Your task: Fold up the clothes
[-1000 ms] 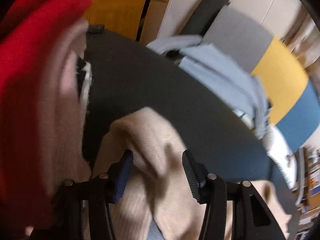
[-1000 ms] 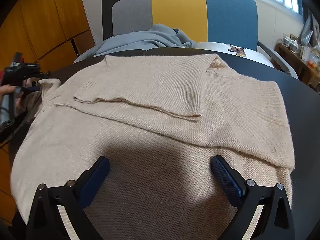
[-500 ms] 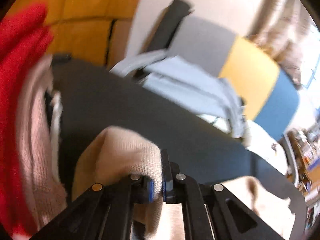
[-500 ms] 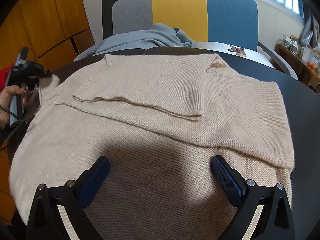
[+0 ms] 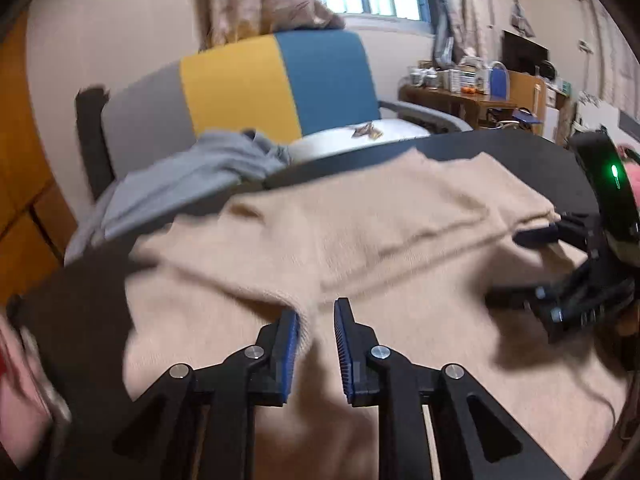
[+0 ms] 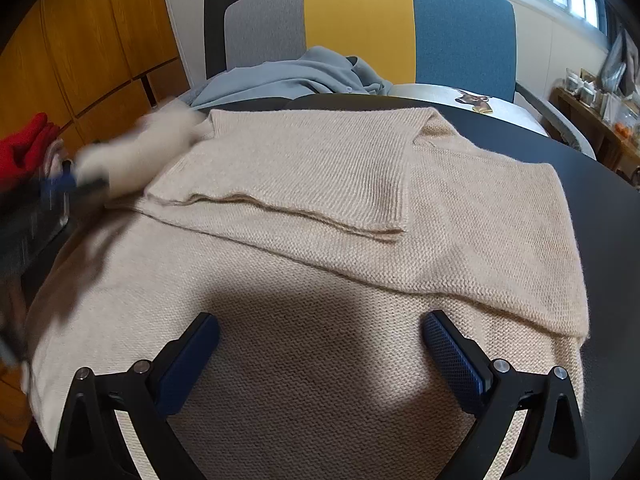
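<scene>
Beige sweater (image 6: 460,216) spread across dark worktop (image 6: 600,184); left gripper (image 5: 316,320) opening, sleeve fold between jaws; right gripper (image 6: 320,344) spread wide, empty.

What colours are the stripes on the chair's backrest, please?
Grey, yellow and blue on the backrest, clearest in the right wrist view.

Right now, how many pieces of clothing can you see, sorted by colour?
Beige: 1, the sweater spread on the table
Light blue: 1, the garment on the chair
Red: 1, the bundle at the left edge
Total: 3
</scene>
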A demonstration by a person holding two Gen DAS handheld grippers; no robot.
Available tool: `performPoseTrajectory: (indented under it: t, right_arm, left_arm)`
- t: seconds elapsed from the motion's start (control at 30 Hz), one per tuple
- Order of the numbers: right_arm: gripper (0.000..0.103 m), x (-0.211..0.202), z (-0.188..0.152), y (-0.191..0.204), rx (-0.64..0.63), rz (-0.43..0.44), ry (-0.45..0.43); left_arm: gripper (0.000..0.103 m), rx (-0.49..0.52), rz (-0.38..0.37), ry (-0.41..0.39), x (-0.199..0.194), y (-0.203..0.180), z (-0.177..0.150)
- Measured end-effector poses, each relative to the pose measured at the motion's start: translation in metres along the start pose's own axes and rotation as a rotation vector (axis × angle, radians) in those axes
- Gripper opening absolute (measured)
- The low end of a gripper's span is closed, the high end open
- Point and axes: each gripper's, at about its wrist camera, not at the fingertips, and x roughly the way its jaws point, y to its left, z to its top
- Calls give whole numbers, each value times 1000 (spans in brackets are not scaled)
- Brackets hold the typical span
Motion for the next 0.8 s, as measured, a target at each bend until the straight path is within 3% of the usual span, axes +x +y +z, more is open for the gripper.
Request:
performPoseTrajectory:
  t: [0.2, 0.27, 0.33, 0.47, 0.63, 0.7, 0.8]
  right_arm:
    - [103, -2, 2, 1, 4, 4, 12]
    - [99, -7, 11, 3, 9, -4, 24]
    - [81, -16, 36, 19, -30, 15, -14]
    - [78, -16, 100, 75, -157, 134, -49]
    - [78, 51, 179, 170, -287, 239, 47]
    - [80, 86, 201, 201, -316, 243, 100]
    - [83, 145, 227, 240, -355, 183, 209]
  left_arm:
    - [19, -268, -8, 86, 5, 43, -31]
    - [19, -355, -65, 67, 5, 57, -41]
    - [19, -373, -80, 52, 7, 58, -47]
    - [21, -352, -66, 40, 10, 51, -45]
    - [21, -388, -103, 26, 8, 57, -47]
    - [21, -403, -119, 21, 8, 60, -48]
    - [21, -423, -140, 14, 7, 62, -49]
